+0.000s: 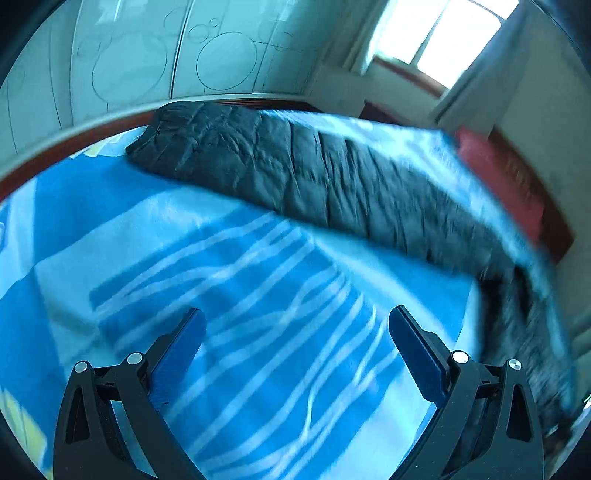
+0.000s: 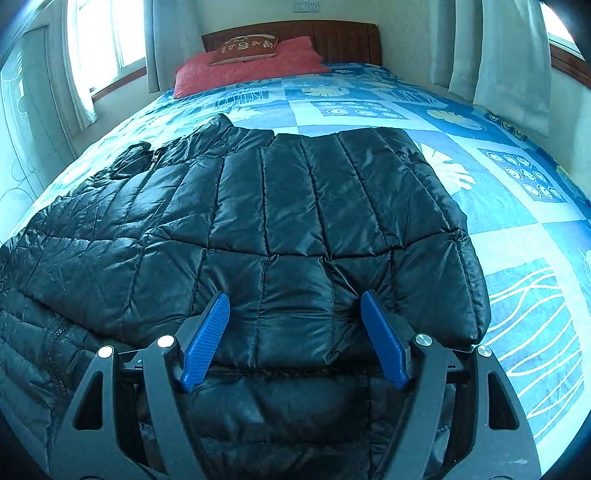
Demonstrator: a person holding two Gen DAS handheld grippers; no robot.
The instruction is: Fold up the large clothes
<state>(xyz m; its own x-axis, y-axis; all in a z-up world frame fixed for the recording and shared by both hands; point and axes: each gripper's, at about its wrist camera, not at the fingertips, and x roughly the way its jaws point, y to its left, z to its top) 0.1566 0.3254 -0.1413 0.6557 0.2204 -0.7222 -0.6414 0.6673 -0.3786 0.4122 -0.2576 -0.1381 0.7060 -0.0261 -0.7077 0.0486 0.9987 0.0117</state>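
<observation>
A black quilted puffer jacket point(image 2: 288, 206) lies spread flat on a bed with a blue patterned sheet point(image 2: 517, 229). In the right wrist view my right gripper point(image 2: 295, 306) hovers just over the jacket's near folded edge. Its blue fingers point(image 2: 205, 343) stand wide apart, with puffy fabric under the gap and nothing pinched. In the left wrist view the jacket point(image 1: 295, 166) stretches across the far side of the bed, blurred on the right. My left gripper point(image 1: 297, 325) is open over bare sheet point(image 1: 240, 266), well short of the jacket, and holds nothing.
A red pillow point(image 2: 251, 68) with a small brown cushion point(image 2: 245, 48) lies against the wooden headboard point(image 2: 332, 35). Windows with pale curtains point(image 2: 509, 55) flank the bed. A pale wardrobe with circle patterns point(image 1: 147, 62) stands beyond the wooden bed rail point(image 1: 74, 144).
</observation>
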